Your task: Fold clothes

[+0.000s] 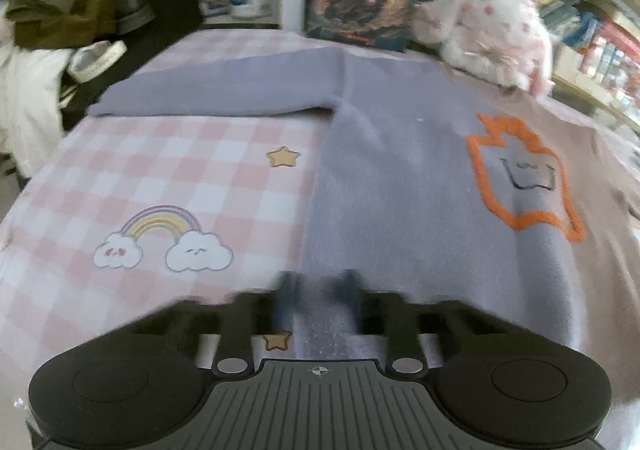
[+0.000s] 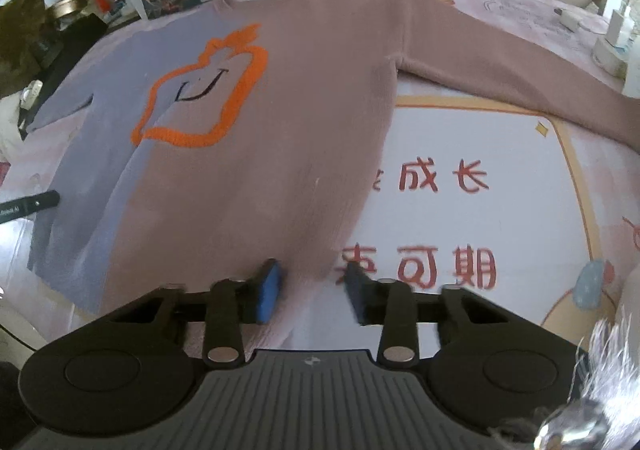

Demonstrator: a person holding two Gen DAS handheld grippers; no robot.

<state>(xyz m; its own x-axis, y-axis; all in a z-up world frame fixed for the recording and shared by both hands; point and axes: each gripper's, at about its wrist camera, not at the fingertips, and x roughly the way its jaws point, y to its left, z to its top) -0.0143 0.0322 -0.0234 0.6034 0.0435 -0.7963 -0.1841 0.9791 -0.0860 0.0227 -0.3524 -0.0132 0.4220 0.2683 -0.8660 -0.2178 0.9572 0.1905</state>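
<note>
both hand-held grippers, left [image 1: 318, 290] and right [image 2: 314, 282], are gaping wide over the sweater [image 2: 248, 170] hem, needing to be pinching both layers squarely.

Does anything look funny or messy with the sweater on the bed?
Nothing looks torn or spilled. The sweater lies flat and face up, but it isn't even: its purple sleeve sticks straight out sideways, while the pink sleeve slants away on the other side. Neither is folded in yet.
</note>
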